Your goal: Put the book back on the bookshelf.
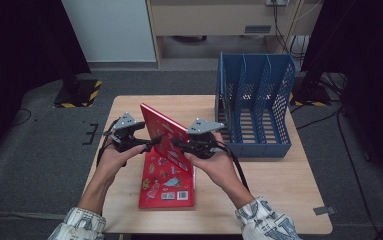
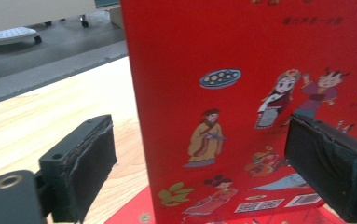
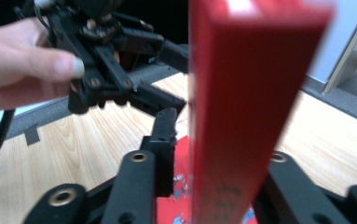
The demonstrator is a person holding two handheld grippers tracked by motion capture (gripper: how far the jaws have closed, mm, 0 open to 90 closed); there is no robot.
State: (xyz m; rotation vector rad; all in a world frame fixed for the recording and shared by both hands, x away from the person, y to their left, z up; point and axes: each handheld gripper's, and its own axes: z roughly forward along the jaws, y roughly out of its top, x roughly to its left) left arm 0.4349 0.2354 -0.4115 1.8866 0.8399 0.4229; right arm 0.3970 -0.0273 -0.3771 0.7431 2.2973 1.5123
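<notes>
A red picture book (image 1: 163, 131) stands tilted on edge above the wooden table (image 1: 279, 190). My right gripper (image 1: 180, 145) is shut on its near edge; in the right gripper view the red edge (image 3: 241, 93) rises between the jaws and hides the right one. My left gripper (image 1: 153, 143) is open at the book's left side. In the left gripper view its pads (image 2: 80, 168) stand wide apart in front of the cover (image 2: 223, 93) with cartoon figures. A second red book (image 1: 166, 187) lies flat on the table beneath.
A blue three-slot file rack (image 1: 254, 107) stands at the table's back right, close behind my right gripper. Bare wood lies to the left and at the front right. Grey carpet surrounds the table, with cables on the right.
</notes>
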